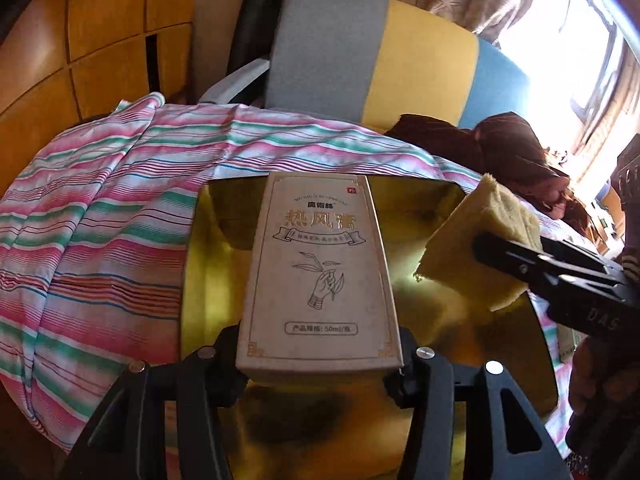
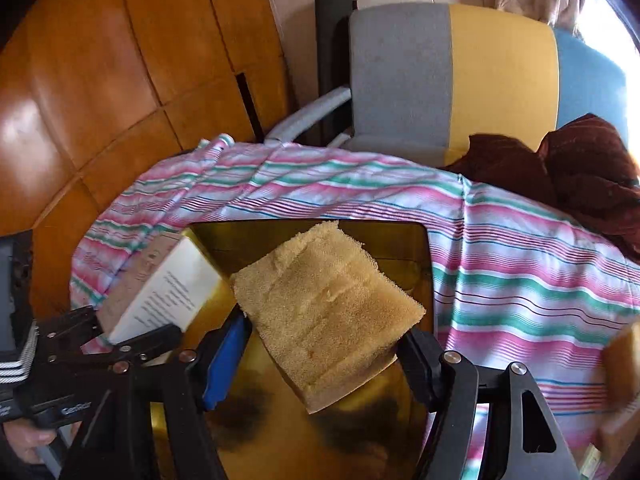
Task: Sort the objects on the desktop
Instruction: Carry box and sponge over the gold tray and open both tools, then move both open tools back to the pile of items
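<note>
Left claw, right claw clamped.

One cardboard box, one yellow sponge, one gold tray, one striped cloth, one dark red cloth, one chair, and two grippers: left gripper, right gripper.

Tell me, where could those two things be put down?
The gold tray lies bare beneath the box and sponge. The striped cloth left of it is free; the far right is crowded by brown fabric.
</note>
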Demonstrator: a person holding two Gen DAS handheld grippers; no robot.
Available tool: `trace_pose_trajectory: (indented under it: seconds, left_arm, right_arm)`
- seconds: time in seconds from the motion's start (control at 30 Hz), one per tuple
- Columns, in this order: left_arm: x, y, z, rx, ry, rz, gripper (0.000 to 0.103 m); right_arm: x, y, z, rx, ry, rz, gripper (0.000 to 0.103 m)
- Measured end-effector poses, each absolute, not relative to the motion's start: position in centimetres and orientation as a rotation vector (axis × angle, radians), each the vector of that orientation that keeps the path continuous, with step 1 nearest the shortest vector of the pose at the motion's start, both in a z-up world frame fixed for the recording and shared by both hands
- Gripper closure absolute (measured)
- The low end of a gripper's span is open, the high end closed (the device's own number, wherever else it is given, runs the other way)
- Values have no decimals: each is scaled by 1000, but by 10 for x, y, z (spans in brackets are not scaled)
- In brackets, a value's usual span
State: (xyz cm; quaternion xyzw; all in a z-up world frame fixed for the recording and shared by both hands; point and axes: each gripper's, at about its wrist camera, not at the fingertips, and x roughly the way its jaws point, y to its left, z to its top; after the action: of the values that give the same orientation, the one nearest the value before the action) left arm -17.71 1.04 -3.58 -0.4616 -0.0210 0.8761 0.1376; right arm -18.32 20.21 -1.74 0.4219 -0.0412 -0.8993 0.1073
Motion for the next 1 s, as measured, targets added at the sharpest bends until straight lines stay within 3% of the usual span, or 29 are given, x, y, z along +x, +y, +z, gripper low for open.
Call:
trace_pose_trajectory:
  seconds: [0.27, 0.47, 0.57, 1.0]
  left_arm:
    - [-221, 1, -60, -1475, -73, 2530, 50]
    - [-230, 8, -63, -1507, -82, 2523, 47]
    - [-225, 7, -60, -1490, -91, 2528, 41]
    - [-149, 22, -6, -1189, 1, 2607, 40]
  right_arm:
    - [-232, 203, -47, 1347, -104, -2694, 32]
    - [-233, 208, -43, 1329, -129, -2687, 22]
    - [-222, 215, -32, 1259, -159, -2717, 13]
    - [-101, 281, -7, 1042, -367, -2823, 10]
